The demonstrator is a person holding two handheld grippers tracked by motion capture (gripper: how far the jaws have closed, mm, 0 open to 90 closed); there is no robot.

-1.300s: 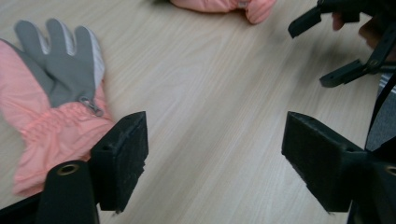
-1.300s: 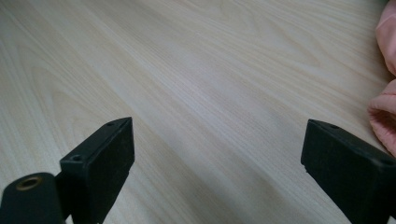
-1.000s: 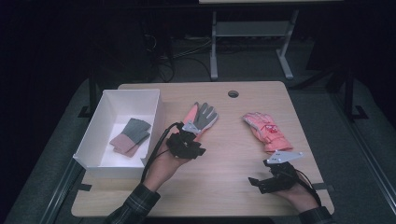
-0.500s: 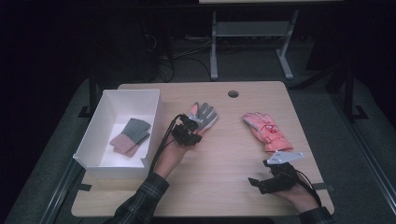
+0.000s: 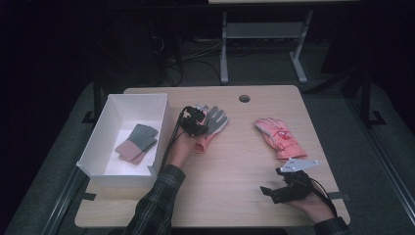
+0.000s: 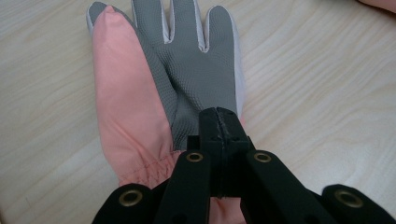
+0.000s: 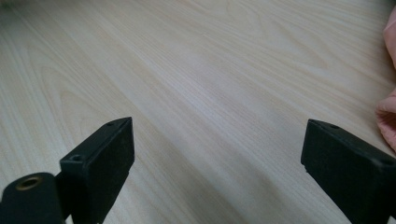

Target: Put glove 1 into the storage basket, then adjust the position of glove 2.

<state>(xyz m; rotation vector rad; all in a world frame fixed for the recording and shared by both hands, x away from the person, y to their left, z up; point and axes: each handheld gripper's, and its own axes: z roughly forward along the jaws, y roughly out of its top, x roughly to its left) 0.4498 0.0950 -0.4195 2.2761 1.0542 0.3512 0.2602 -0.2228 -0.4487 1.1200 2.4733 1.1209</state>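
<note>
The left tongs [image 6: 219, 122], jaws together, pinch the grey-palmed glove [image 6: 187, 70] at its cuff end.

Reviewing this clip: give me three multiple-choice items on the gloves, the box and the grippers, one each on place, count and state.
1. Where does the grey-palmed glove lie?
A. inside the white box
B. on the table right of the white box
C. on the floor

2. How many gloves lie on the bare tabletop?
A. one
B. two
C. four

3. How do the right gripper jaws stand?
A. wide apart, nothing between
B. shut on a glove
C. shut on the box rim

Answers: 1 B, the high view shows it on the wood beside the box, under the left gripper. 2 B, the grey-palmed glove and the pink glove. 3 A, the right gripper view shows bare table between the jaws.
</note>
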